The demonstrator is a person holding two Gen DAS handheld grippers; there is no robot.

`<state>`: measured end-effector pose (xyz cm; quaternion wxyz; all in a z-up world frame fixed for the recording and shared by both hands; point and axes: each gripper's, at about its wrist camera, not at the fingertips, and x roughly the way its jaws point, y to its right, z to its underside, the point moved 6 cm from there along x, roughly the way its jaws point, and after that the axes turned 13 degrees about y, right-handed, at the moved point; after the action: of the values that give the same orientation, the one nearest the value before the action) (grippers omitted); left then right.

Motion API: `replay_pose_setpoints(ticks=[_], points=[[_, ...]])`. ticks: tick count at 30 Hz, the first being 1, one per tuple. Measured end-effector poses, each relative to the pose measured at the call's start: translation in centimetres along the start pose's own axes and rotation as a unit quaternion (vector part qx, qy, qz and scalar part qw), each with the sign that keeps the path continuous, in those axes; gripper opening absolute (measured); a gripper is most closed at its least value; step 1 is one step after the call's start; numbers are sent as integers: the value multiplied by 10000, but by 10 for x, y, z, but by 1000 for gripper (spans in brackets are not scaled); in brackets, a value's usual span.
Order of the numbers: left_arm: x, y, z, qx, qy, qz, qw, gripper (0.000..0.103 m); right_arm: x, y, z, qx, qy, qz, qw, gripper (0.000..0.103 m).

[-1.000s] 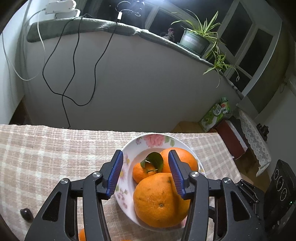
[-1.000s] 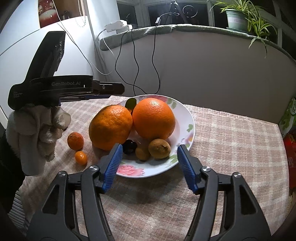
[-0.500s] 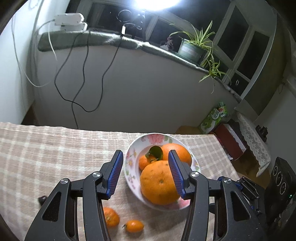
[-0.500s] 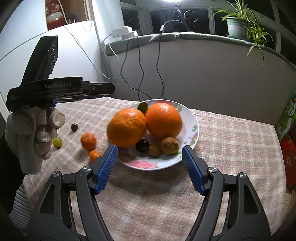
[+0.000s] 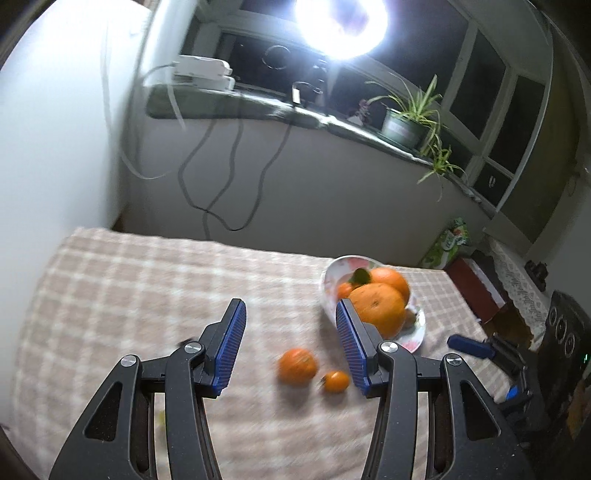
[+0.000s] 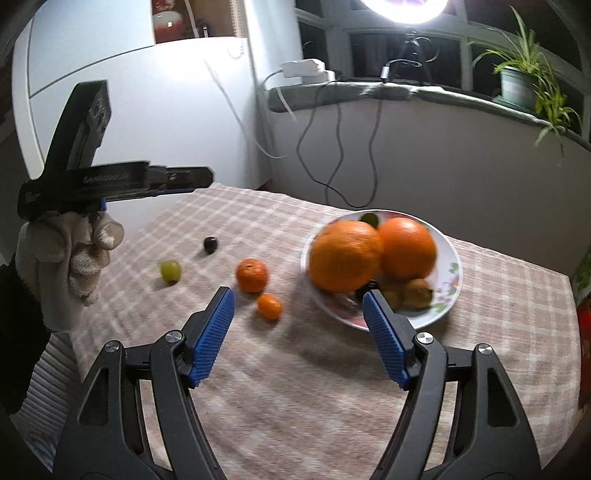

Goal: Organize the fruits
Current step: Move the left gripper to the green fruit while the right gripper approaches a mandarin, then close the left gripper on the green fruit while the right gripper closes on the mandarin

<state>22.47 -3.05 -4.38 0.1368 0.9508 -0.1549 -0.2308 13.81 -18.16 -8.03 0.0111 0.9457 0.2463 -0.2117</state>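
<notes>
A floral plate holds two big oranges, a leaf and several small brown and dark fruits; it also shows in the left wrist view. On the checked cloth lie a mandarin, a kumquat, a green grape and a dark grape. My left gripper is open and empty above the cloth, with the mandarin and kumquat between its fingers' lines. My right gripper is open and empty, in front of the plate and kumquat.
The table ends at a grey low wall with hanging cables. A potted plant stands on the ledge. The left gripper's body and gloved hand hover at the left in the right wrist view. A bright lamp glares above.
Both grippers have pulled back and up from the plate. The left one swung left, so the loose mandarin and kumquat now show ahead of it. The jaws stay open.
</notes>
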Motion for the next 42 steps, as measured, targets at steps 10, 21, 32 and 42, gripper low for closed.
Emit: replay_pose_setpoints(ticks=[10, 21, 32, 42], points=[[-44, -64, 36, -247, 12, -601, 9979, 50, 27, -43, 6, -191, -201, -351, 9990, 75], [-46, -75, 75, -350, -169, -607, 9974, 50, 62, -59, 10, -62, -393, -337, 9986, 67], [-36, -71, 86, -109, -273, -705, 9971, 49, 98, -54, 22, 261, -716, -112, 9970, 53], [-22, -71, 91, 132, -419, -819, 9957, 49, 123, -54, 26, 198, -868, 252, 9957, 47]])
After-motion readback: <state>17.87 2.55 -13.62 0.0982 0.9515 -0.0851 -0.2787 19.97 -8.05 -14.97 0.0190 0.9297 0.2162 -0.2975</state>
